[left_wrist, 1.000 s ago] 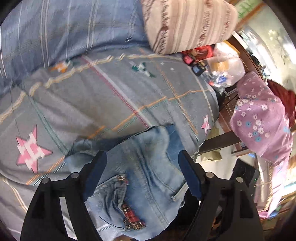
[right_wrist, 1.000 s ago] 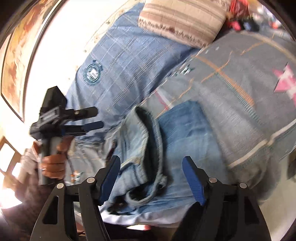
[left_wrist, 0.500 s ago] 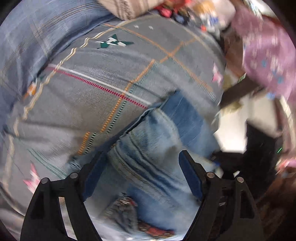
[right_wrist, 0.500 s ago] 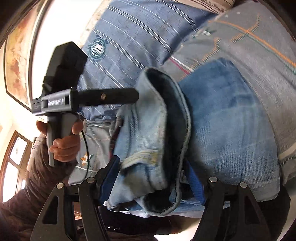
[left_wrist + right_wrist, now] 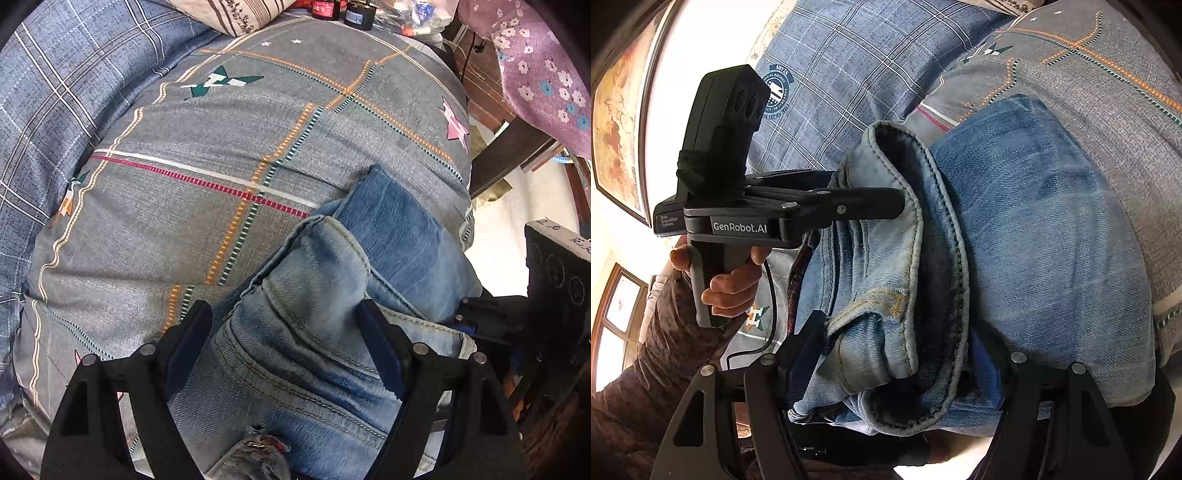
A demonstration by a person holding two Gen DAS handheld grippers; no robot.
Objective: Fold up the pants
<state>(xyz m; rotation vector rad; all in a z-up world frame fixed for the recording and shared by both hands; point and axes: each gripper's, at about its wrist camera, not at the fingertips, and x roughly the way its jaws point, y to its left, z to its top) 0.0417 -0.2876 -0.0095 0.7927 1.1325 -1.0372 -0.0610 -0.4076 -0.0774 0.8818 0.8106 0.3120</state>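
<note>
The blue jeans [image 5: 317, 314] lie folded in a thick bundle on the grey patterned bedspread [image 5: 221, 147]. My left gripper [image 5: 284, 343] is open, its fingers wide apart on either side of the light denim fold. In the right wrist view the jeans [image 5: 1015, 240] show a darker leg panel under a lighter folded waistband part. My right gripper [image 5: 897, 358] is open, its fingers straddling the near edge of the bundle. The left gripper [image 5: 901, 201] shows there from the side, its fingers reaching onto the fold, held by a hand.
A blue checked quilt [image 5: 55, 92] lies beside the bedspread, a striped pillow [image 5: 232, 14] at the far end. A pink floral cloth [image 5: 539, 66] hangs at the right past the bed's edge, with small bottles [image 5: 343, 11] behind. A framed picture [image 5: 617, 122] hangs on the wall.
Both grippers have moved closer in over the jeans. The left gripper has swung onto the light fold; the bundle now fills the space between the right gripper's fingers.
</note>
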